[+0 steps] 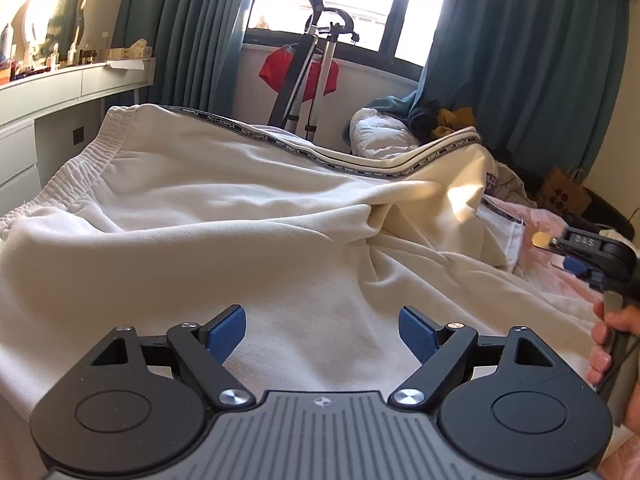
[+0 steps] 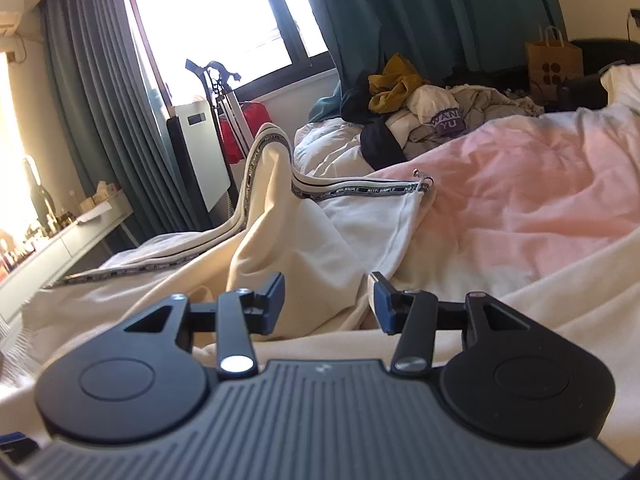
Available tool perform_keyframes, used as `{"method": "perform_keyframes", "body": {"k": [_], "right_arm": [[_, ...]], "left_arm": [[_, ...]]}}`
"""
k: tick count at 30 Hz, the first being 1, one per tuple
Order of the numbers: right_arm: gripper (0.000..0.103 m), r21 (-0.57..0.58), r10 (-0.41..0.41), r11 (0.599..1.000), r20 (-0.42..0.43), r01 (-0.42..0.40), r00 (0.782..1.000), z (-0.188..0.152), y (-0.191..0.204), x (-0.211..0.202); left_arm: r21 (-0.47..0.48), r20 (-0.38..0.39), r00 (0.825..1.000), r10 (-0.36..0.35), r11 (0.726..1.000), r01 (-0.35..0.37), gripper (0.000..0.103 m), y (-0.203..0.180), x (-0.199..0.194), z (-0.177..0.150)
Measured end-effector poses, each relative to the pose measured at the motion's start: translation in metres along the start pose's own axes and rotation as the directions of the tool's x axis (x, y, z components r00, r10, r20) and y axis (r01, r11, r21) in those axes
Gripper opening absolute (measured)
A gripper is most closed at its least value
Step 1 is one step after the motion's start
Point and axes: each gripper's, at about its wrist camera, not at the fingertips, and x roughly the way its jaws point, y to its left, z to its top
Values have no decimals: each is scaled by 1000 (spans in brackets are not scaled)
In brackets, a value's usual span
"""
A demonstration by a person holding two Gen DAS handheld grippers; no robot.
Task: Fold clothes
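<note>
Along the cream trousers' [image 1: 240, 208] side tape [image 1: 304, 148], lettering reads "NOT-SIMPLE".

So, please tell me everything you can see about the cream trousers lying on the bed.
The cream knitted-looking trousers have a gathered elastic waistband and a black side tape with white lettering. They lie unfolded and rumpled on the pink bed cover, one part bunched up into a ridge. Both grippers are open above the cloth, holding nothing.
</note>
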Motion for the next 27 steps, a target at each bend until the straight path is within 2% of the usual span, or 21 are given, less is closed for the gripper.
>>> {"method": "perform_keyframes", "body": {"k": [6, 11, 15, 19, 23, 25, 27], "right_arm": [[50, 22, 17, 1000, -31, -17, 999, 0, -10, 24], [50, 193, 75, 980, -100, -55, 992, 5, -45, 55], [50, 323, 146, 943, -176, -83, 974, 10, -74, 82], [49, 356, 216, 927, -236, -123, 947, 10, -78, 102], [47, 335, 163, 940, -274, -65, 948, 9, -74, 111], [48, 411, 176, 910, -250, -60, 952, 8, -83, 109], [48, 433, 201, 898, -240, -80, 950, 7, -86, 108]], "left_arm": [[16, -21, 1000, 0, 1000, 1, 85, -5, 9, -3], [34, -28, 1000, -3, 999, 4, 85, -8, 14, -4], [48, -34, 999, -20, 999, 22, 86, -11, 18, -5], [62, -56, 998, -37, 997, 41, 86, -14, 25, -8], [58, -58, 997, -52, 997, 56, 86, -15, 28, -8], [52, -62, 996, -60, 997, 63, 86, -15, 30, -8], [49, -62, 996, -64, 997, 67, 86, -14, 31, -8]]}}
